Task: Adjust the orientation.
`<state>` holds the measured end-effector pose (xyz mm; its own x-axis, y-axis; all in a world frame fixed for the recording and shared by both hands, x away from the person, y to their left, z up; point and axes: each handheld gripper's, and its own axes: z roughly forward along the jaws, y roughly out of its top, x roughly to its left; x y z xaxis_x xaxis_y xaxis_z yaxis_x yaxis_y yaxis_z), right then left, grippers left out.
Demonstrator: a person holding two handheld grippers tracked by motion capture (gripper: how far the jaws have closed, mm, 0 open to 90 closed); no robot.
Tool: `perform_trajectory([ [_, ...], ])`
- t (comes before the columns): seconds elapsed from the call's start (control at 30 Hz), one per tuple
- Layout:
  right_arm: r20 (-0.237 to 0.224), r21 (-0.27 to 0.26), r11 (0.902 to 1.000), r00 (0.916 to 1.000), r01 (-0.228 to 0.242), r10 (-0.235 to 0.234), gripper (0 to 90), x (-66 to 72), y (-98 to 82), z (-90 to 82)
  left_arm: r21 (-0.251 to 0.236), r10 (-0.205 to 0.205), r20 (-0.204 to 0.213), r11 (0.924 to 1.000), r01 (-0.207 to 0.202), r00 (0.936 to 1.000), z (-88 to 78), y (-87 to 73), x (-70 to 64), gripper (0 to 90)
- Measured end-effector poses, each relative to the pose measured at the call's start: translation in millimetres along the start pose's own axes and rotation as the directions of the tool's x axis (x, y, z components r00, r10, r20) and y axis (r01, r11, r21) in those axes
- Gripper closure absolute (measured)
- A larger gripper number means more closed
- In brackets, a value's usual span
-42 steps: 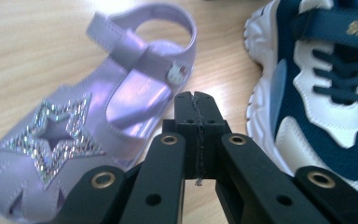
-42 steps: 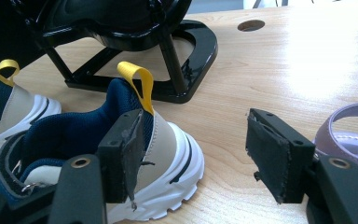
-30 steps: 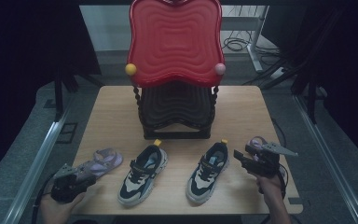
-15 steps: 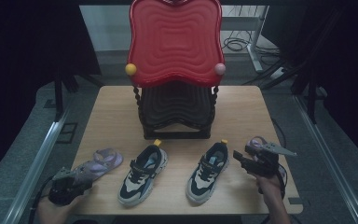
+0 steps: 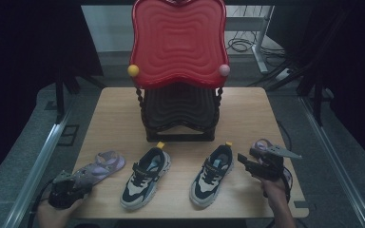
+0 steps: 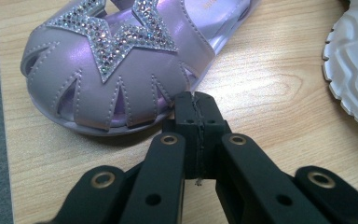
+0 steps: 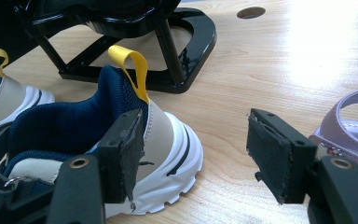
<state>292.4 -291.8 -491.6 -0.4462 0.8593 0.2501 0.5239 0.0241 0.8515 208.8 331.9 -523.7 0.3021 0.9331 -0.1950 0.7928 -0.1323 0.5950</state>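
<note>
A purple sandal (image 5: 100, 166) with a glittery star lies at the table's front left. My left gripper (image 5: 83, 183) is shut and empty, and its tips (image 6: 199, 109) sit right at the sandal's (image 6: 107, 79) toe rim. Two navy, beige and white sneakers stand side by side in front, the left one (image 5: 145, 178) and the right one (image 5: 212, 175). My right gripper (image 5: 248, 157) is open beside the right sneaker. In the right gripper view (image 7: 198, 154), the sneaker's heel (image 7: 74, 130) is behind the left pad, and a second purple sandal (image 7: 354, 121) is by the right jaw.
A tiered stand with a red wavy top (image 5: 178, 42) and black base (image 7: 168, 42) stands mid-table behind the shoes. Bare wood lies between the sneakers and to the stand's right. The table's front edge is close to both hands.
The left hand has drawn back slightly toward the table's near-left corner, with the jaws staying shut. The right hand and all the shoes have kept still.
</note>
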Motion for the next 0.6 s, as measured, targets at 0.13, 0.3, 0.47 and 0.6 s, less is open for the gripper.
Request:
perform_trajectory([
  [0.13, 0.001, 0.001, 1.0, 1.0, 0.0, 0.0, 36.8, -0.2, 0.0, 0.0, 0.002, -0.001, -0.006, 1.0, 0.001, 1.0, -0.8, 0.2, 1.6, 89.8],
  [0.3, 0.002, 0.002, 1.0, 1.0, -0.001, 0.001, 36.8, -0.3, -0.2, 0.1, 0.003, -0.015, -0.018, 0.9999, 0.015, 0.9997, -1.6, 0.2, 4.9, 89.8],
  [0.47, 0.003, 0.007, 1.0, 1.0, -0.001, 0.0, 36.8, -0.3, -0.5, 0.5, 0.004, -0.018, -0.022, 0.9998, 0.018, 0.9996, -1.5, 0.2, 6.4, 89.8],
  [0.6, 0.005, 0.008, 1.0, 1.0, -0.001, 0.001, 36.8, -0.1, -0.8, 1.0, 0.004, -0.02, -0.023, 0.9998, 0.02, 0.9995, -1.9, 0.9, 8.9, 89.8],
])
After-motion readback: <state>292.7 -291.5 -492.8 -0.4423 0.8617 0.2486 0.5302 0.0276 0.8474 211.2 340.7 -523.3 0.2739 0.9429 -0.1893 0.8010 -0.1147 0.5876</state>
